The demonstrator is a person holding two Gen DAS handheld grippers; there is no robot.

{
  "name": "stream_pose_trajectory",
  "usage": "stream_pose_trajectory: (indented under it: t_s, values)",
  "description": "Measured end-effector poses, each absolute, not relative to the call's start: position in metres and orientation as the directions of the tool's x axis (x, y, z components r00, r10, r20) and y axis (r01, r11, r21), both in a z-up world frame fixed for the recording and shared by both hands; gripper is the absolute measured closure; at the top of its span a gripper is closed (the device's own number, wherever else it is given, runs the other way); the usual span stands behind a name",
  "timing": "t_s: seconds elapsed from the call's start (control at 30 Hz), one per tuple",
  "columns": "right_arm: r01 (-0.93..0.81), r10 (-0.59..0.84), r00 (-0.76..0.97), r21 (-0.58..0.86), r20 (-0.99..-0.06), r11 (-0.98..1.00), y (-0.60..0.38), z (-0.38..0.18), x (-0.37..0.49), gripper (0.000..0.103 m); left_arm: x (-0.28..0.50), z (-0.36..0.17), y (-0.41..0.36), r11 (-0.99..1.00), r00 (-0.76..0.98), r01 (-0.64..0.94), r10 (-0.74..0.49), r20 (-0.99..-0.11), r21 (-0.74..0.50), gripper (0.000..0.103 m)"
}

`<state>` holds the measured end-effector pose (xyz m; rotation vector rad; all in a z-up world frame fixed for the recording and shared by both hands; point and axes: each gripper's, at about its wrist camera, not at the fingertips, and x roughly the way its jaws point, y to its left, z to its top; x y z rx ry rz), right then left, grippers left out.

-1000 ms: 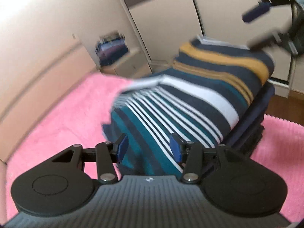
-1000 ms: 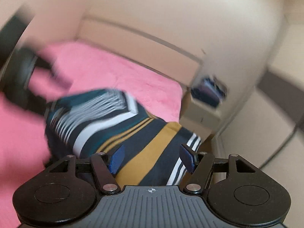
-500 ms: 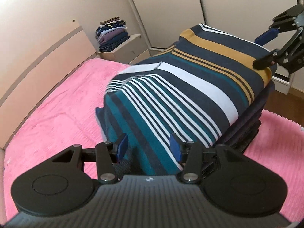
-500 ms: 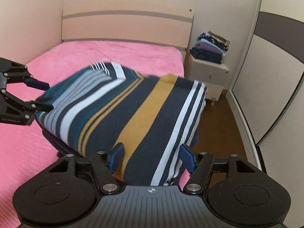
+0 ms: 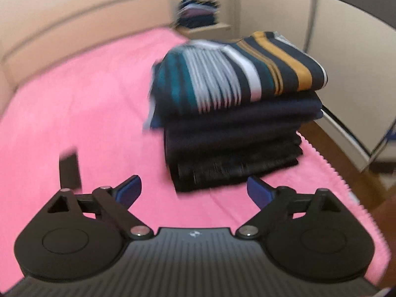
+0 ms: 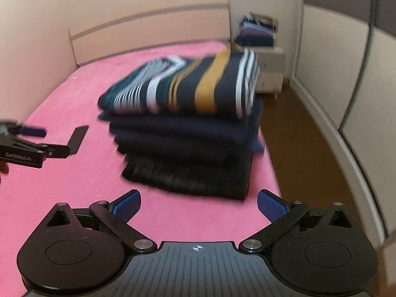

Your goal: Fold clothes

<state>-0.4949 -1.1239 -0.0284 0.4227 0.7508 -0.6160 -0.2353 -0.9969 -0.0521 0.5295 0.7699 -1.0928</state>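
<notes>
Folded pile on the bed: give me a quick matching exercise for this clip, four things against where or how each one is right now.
Things:
1. striped top
2. black garment
3. small clothes pile
4. left gripper

Place or state:
A. on the nightstand beside the bed
B. open, holding nothing, above the pink cover
C. top layer of the folded stack
D. bottom layer of the folded stack

Pairs: 1-C, 2-D, 3-A, 4-B
</notes>
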Motion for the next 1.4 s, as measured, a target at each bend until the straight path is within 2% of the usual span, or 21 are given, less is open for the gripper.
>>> stream_pose_trajectory:
  t_s: [0.13, 0.27, 0.4, 0.53, 0.63, 0.83, 1.07, 1.27, 1.4]
  values:
    - [0.698, -0.316, 0.563, 0.235, -0.764, 0.676, -1.101, -0.029, -0.518, 0.001, -0.245, -0.041, -0.955, 0.504, 0.229, 0.853, -0.589, -0.775, -0.131, 0.013]
    - [0.724, -0.324, 0.562, 0.264, -0.761, 0.637, -1.093, -0.014, -0.527, 0.001, -0.254, -0.025, -0.921, 0.566, 0.216, 0.792, -0.610, -0.762, -0.229, 0.013]
    - [0.757, -0.390, 0.564, 0.265, -0.728, 0.598, -1.076, 0.013, -0.537, 0.000, -0.259, 0.001, -0.909, 0.497, 0.197, 0.839, -0.655, -0.729, -0.220, 0.013]
    - [0.783, -0.447, 0.554, 0.258, -0.702, 0.565, -1.045, 0.033, -0.537, 0.000, -0.267, 0.028, -0.892, 0.429, 0.227, 0.895, -0.674, -0.703, -0.122, 0.013]
    - [0.799, -0.489, 0.542, 0.240, -0.684, 0.551, -1.018, 0.047, -0.533, 0.000, -0.272, 0.038, -0.874, 0.428, 0.262, 0.900, -0.684, -0.681, -0.084, 0.005]
    - [0.828, -0.563, 0.514, 0.202, -0.647, 0.523, -0.965, 0.072, -0.526, 0.000, -0.280, 0.040, -0.840, 0.420, 0.195, 0.895, -0.670, -0.717, -0.149, 0.004]
    - [0.856, -0.584, 0.468, 0.178, -0.663, 0.485, -0.927, 0.077, -0.529, 0.000, -0.284, 0.040, -0.819, 0.390, 0.149, 0.905, -0.662, -0.734, -0.168, 0.003]
    - [0.840, -0.577, 0.478, 0.152, -0.662, 0.521, -0.930, 0.085, -0.526, 0.000, -0.291, 0.054, -0.822, 0.420, 0.231, 0.901, -0.678, -0.698, -0.110, 0.003]
    - [0.817, -0.574, 0.507, 0.147, -0.643, 0.557, -0.944, 0.097, -0.521, 0.000, -0.294, 0.062, -0.832, 0.449, 0.248, 0.885, -0.675, -0.695, -0.120, 0.003]
